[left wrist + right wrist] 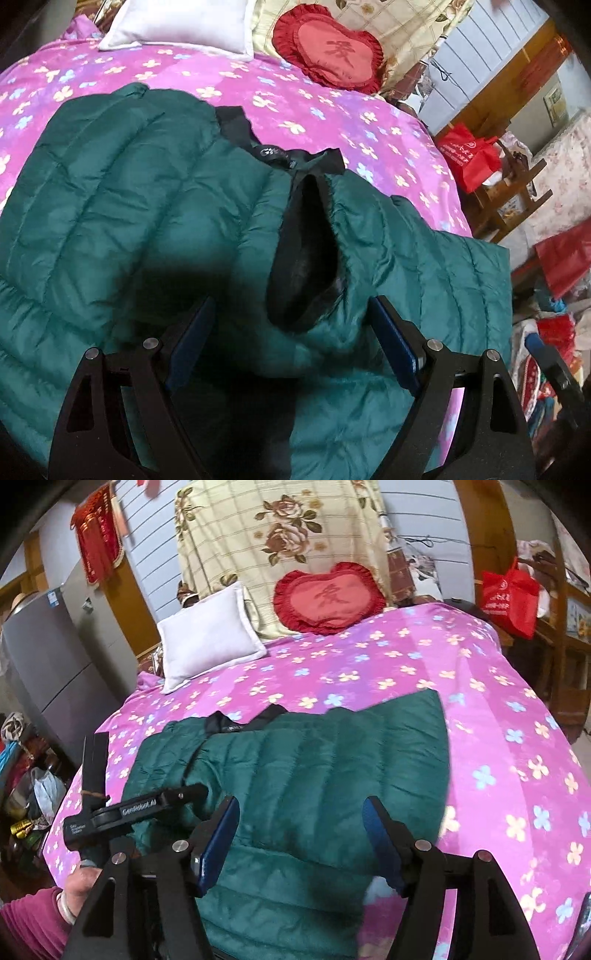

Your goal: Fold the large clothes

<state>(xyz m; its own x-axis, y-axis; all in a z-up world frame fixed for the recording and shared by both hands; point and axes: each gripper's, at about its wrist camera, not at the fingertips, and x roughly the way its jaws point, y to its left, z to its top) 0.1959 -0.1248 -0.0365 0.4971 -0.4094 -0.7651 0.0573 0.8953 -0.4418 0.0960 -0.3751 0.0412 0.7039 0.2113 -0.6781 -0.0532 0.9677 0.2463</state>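
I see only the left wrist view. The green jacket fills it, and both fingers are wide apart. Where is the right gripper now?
Observer: The right gripper is open over the green jacket, holding nothing.
Operator: Is the jacket's right side near the bed edge?
Observer: No. A broad band of pink flowered cover lies to the right of the jacket's edge.
Operator: What stands left of the bed?
Observer: A grey refrigerator, beside the white pillow.
Operator: Is the left gripper visible there?
Observer: Yes, the left gripper is low over the jacket's left part, and its fingertips are hidden.
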